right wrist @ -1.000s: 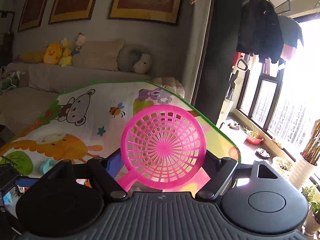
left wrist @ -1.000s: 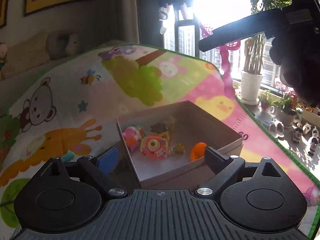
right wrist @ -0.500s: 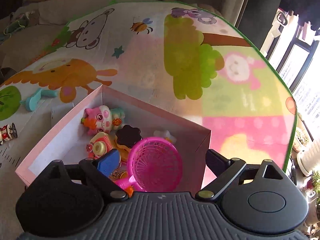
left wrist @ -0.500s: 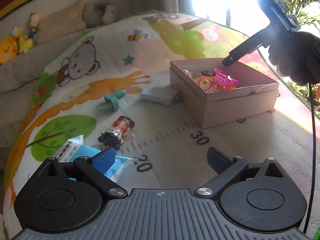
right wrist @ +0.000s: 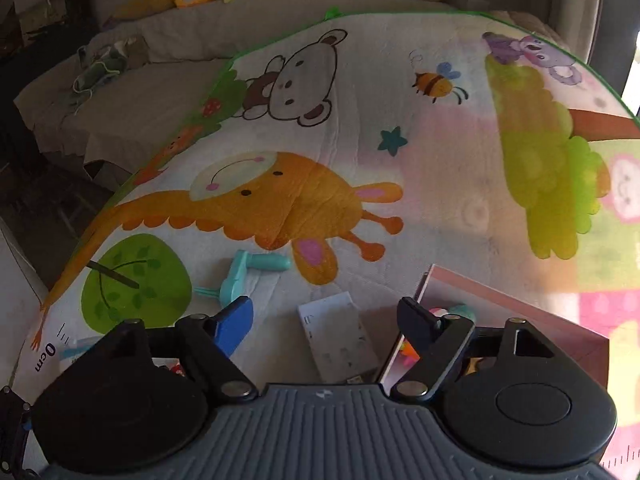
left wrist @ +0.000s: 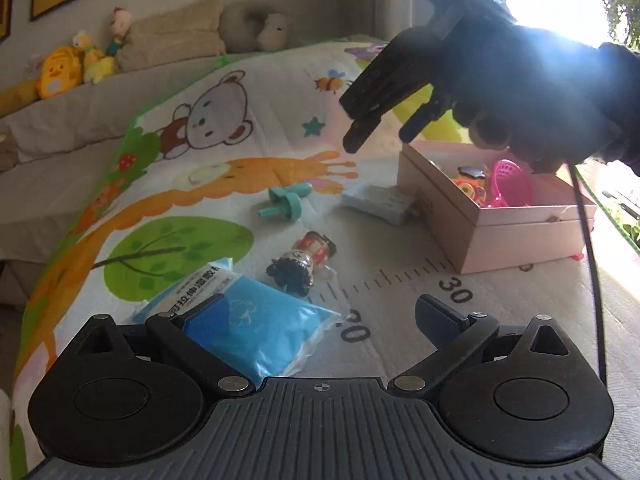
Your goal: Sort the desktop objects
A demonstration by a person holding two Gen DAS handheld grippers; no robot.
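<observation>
A pink cardboard box (left wrist: 516, 236) on the play mat holds small toys and a pink strainer (left wrist: 510, 186). On the mat lie a teal toy (left wrist: 286, 202), a pale grey card (left wrist: 378, 202), a small doll figure (left wrist: 304, 262) and a blue wet-wipe pack (left wrist: 248, 320). My left gripper (left wrist: 320, 316) is open and empty, low over the pack. My right gripper (right wrist: 324, 322) is open and empty, above the card (right wrist: 338, 340) beside the box's left wall (right wrist: 404, 344); it also shows in the left wrist view (left wrist: 376, 136).
The cartoon play mat (right wrist: 360, 168) lies over a bed. Plush toys (left wrist: 60, 72) and cushions line the far wall. Bright window glare is at the upper right. A cable (left wrist: 588, 256) hangs from the right gripper over the box.
The right gripper has let go of the pink strainer into the box, opened, and swung left out of the box. The left gripper moved closer to the blue pack.
</observation>
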